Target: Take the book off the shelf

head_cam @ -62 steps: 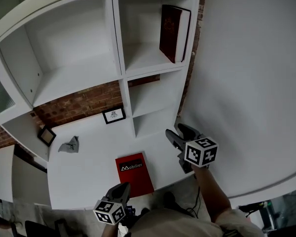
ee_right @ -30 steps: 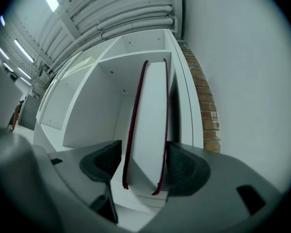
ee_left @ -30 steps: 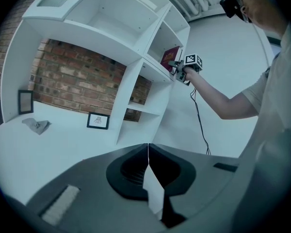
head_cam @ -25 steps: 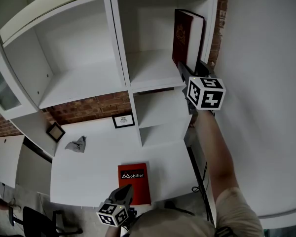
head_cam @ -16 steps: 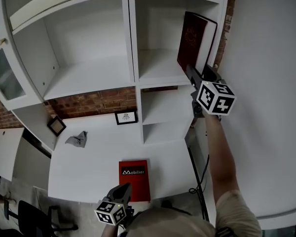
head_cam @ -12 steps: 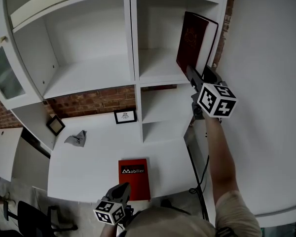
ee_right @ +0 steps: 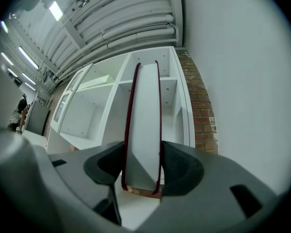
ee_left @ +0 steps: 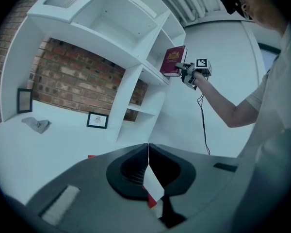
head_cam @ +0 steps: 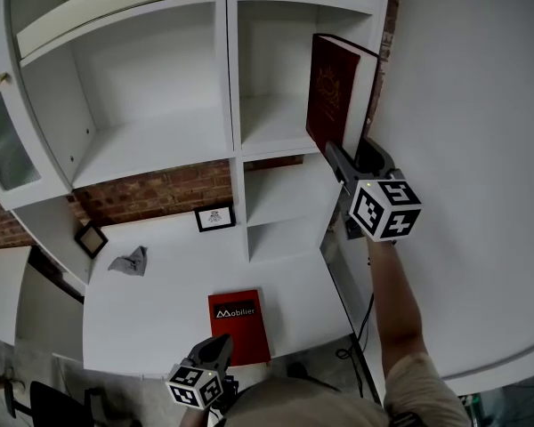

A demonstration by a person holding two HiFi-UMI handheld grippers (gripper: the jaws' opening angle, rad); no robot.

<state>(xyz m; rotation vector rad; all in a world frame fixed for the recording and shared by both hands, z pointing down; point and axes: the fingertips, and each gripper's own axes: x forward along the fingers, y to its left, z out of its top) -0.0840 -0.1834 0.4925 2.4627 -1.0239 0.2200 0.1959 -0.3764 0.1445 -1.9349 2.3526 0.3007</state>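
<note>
Maroon covers of the book [ee_right: 144, 120] sit pinched between the pads of the right gripper [ee_right: 142, 166], whose jaws have just been closing onto it. Its long axis rises upright from the jaws, at the right of the shelf [head_cam: 233, 78] upper compartment. The left gripper [ee_left: 147, 152], jaws together and empty, hangs well apart. The book's spine is hidden.

Two books are counted: one dark red book [head_cam: 329, 92] and one red book [head_cam: 236, 323]. Two frames are seen, one framed picture [head_cam: 214, 218] and one dark frame [head_cam: 89, 238]. One crumpled grey cloth [head_cam: 127, 261] is found. Two grippers are counted, a left gripper [head_cam: 219, 343] and a right gripper [head_cam: 351, 155]. One white shelf unit [head_cam: 232, 105] is seen.
</note>
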